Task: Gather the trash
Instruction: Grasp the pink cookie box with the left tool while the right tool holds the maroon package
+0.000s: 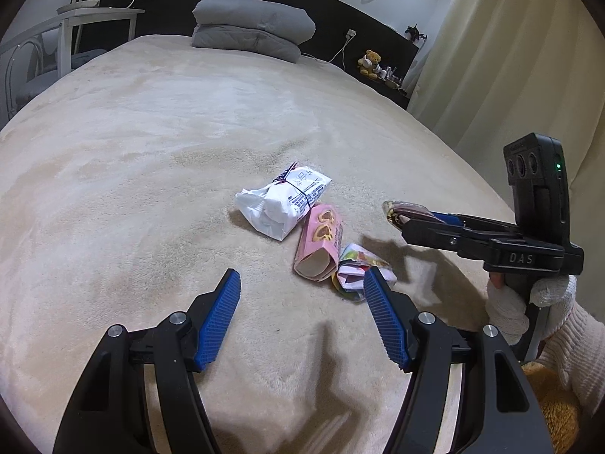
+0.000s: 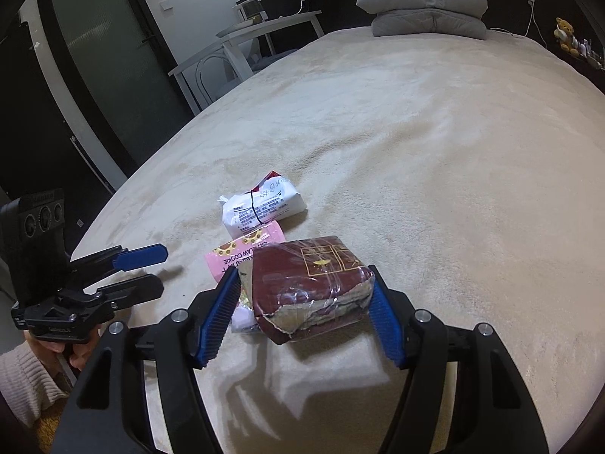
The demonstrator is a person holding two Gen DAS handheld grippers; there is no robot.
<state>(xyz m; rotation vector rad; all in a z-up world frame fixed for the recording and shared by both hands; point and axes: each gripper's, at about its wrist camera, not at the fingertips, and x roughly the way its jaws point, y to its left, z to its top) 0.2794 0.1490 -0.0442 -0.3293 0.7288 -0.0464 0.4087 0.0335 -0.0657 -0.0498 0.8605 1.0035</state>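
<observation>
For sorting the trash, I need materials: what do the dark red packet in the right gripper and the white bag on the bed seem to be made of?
Dark red packet: probably cardboard under clear glossy film; the torn edge shows grey-brown board and the wrap shines. White bag: apparently thin plastic film, crinkled, slightly shiny, tied with a dark band.

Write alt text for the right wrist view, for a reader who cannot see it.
The right hand-held gripper clamps a torn dark red packet just above a beige bed cover. A pink cookie wrapper and a white bag lie beyond it. At left, the left hand-held gripper stands open with nothing in it.
</observation>
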